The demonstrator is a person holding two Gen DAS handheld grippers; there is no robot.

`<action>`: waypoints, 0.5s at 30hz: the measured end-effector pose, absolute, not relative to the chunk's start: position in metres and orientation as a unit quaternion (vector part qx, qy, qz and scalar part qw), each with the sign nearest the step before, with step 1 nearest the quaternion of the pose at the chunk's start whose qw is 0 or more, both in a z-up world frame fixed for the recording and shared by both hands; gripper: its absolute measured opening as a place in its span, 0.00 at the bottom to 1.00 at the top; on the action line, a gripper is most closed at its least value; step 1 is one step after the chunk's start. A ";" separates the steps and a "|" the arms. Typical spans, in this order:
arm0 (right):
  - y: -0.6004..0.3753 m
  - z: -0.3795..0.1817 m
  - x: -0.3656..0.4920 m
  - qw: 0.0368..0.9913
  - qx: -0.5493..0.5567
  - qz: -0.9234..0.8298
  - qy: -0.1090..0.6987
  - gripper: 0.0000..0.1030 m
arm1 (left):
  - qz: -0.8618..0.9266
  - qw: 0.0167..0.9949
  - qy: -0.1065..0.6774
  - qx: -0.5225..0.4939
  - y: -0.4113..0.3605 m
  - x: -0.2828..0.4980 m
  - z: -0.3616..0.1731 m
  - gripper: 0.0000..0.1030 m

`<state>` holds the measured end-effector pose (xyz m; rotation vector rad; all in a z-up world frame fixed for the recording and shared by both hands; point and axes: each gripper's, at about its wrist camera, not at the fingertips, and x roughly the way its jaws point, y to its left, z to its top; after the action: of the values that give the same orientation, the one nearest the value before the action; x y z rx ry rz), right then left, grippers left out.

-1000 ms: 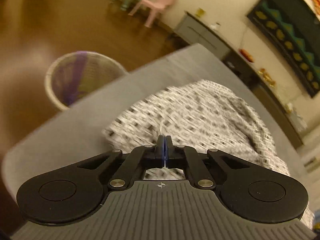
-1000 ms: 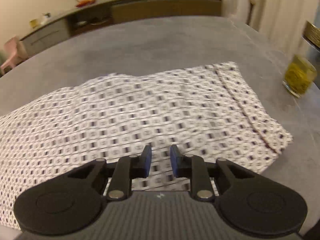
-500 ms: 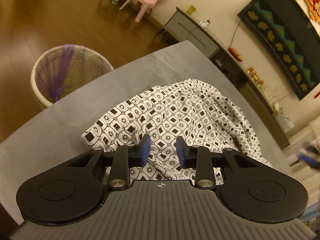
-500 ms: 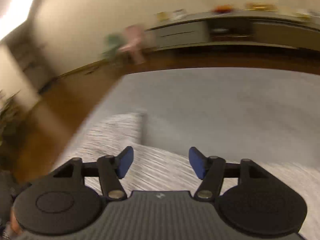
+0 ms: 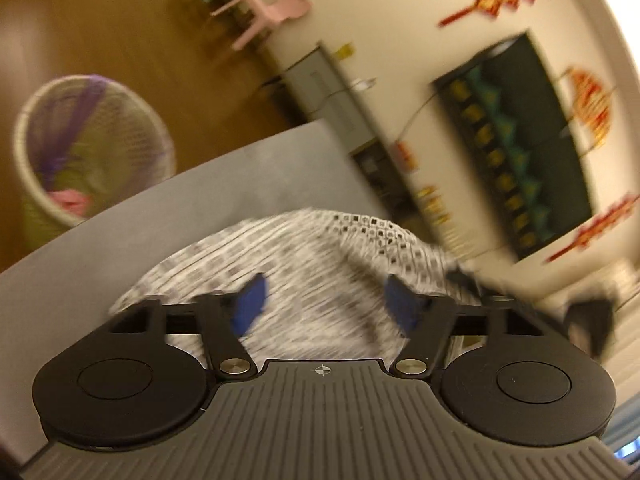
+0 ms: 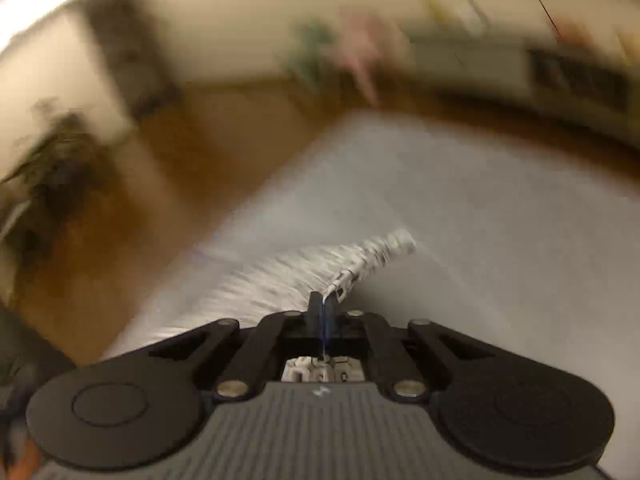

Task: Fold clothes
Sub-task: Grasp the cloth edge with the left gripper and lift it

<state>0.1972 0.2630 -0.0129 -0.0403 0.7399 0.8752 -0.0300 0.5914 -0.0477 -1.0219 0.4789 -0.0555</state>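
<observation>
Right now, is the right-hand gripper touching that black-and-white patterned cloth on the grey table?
Touching. The right wrist view shows the right gripper shut on an edge of the patterned cloth, fabric pinched between its blue pads.

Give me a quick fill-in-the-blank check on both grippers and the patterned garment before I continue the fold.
1. The right gripper is shut on an edge of the black-and-white patterned ____.
2. The left gripper has its blue pads spread ____, jaws opening, nothing pinched.
3. The garment lies on a flat ____ table.
4. Beyond the table's edge stands a white mesh ____ with a purple liner.

Missing words: garment; apart; grey; basket
</observation>
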 end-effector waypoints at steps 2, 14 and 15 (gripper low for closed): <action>0.268 -0.002 0.142 0.824 -0.055 0.473 0.308 0.01 | -0.042 0.838 0.207 -0.503 0.598 -0.024 -0.044 0.84; 0.300 -0.056 0.047 0.835 -0.180 0.458 0.246 0.01 | -0.078 0.798 0.288 -0.523 0.592 0.016 -0.076 0.89; 0.297 -0.054 0.051 0.844 -0.162 0.451 0.241 0.01 | -0.088 0.794 0.283 -0.530 0.591 0.015 -0.075 0.89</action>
<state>0.0512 0.2974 -0.0545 -0.3426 0.5085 0.9512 0.0152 0.5914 -0.0750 -1.1397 0.6079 -0.1902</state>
